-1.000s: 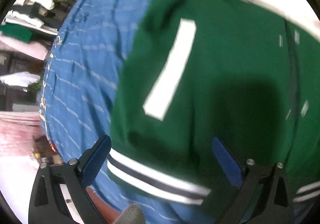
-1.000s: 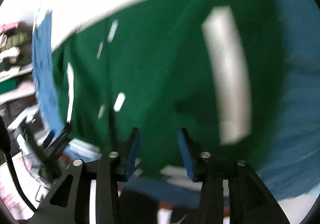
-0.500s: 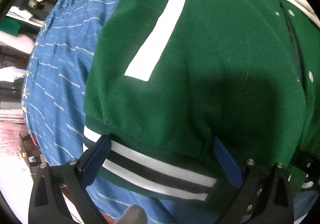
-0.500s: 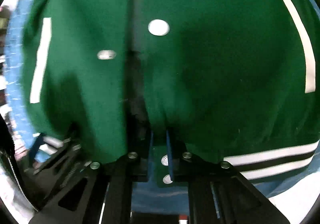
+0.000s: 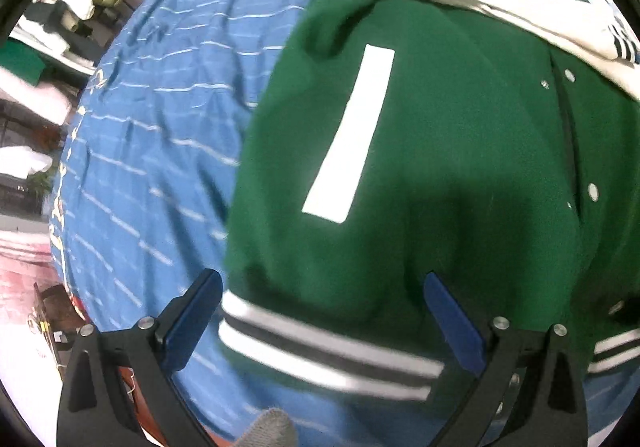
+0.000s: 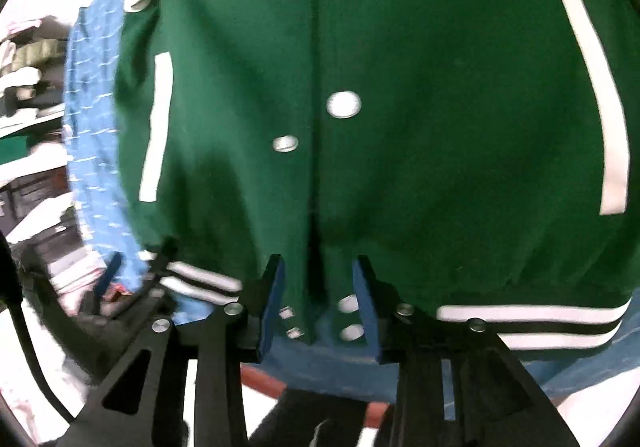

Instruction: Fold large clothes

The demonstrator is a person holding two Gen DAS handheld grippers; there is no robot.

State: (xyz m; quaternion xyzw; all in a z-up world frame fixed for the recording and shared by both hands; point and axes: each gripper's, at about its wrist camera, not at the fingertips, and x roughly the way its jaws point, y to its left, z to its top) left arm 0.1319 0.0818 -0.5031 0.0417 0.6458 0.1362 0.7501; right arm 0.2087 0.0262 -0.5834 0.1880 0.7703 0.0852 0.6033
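Green jacket (image 6: 400,127) hem between right tool (image 6: 320,287) pads, loose

jacket (image 6: 400,127) spread flat on the striped cloth (image 5: 160,167), cloth sticking out to its left, striped hem (image 6: 528,323) along the near edge, sleeve (image 5: 500,3) folded across the far end i think, shelves of clothes (image 5: 72,7) way off left

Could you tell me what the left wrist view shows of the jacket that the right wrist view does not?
Only the left wrist view shows the white sleeve folded across the top, and the left gripper open wide over the striped hem. Only the right wrist view shows the snap buttons along the front opening, and the right gripper, jaws just opened, straddling it at the hem. Both show the green jacket on the blue striped cloth.
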